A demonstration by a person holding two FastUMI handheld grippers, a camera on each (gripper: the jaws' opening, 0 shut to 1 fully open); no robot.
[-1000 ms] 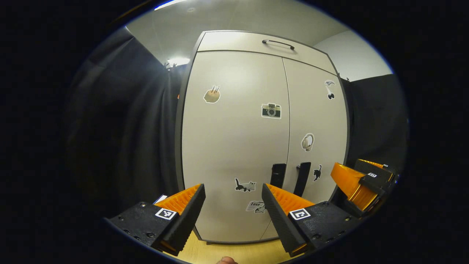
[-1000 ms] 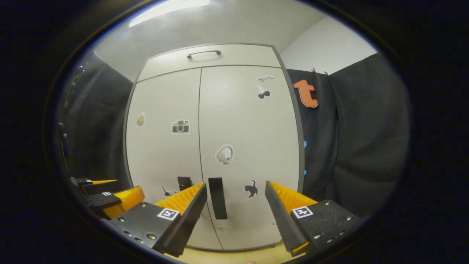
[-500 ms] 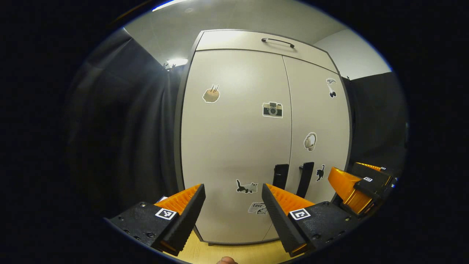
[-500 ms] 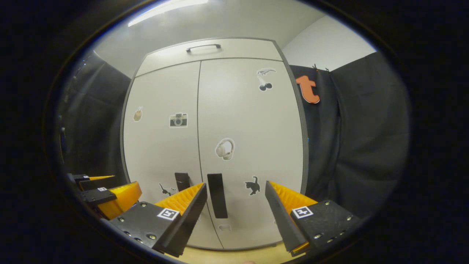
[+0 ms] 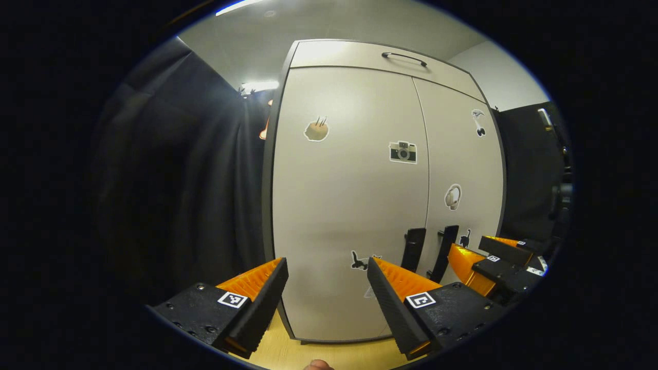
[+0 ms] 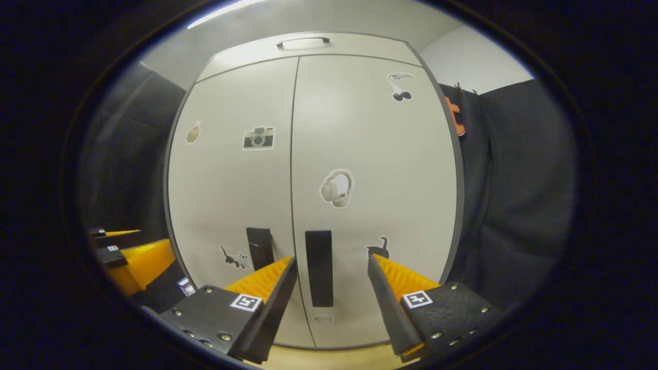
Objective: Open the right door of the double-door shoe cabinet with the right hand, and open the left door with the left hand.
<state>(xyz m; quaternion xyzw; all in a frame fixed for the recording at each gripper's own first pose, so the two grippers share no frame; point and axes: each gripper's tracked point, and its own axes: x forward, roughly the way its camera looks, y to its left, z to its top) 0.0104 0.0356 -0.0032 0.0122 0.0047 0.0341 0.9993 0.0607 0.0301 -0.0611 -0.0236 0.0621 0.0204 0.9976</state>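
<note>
**Both doors shut, claws open in front**

The pale grey double-door shoe cabinet (image 6: 308, 180) stands on a light wood floor (image 5: 288, 352), both doors closed. The right claw (image 6: 329, 280) gapes wide, empty, lined up with the right door's black vertical handle (image 6: 319, 267). The left claw (image 5: 327, 282) is spread wide too, holding nothing, facing the left door (image 5: 349, 195), its black handle (image 5: 414, 249) off to the side.

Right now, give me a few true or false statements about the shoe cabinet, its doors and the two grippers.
1. Both cabinet doors are shut. True: left door and right door sit flush.
2. The right gripper is shut on a handle. False: it is open, with the right door's handle seen between its fingers.
3. The left gripper is open. True.
4. The camera sticker is on the right door. False: it is on the left door.
</note>
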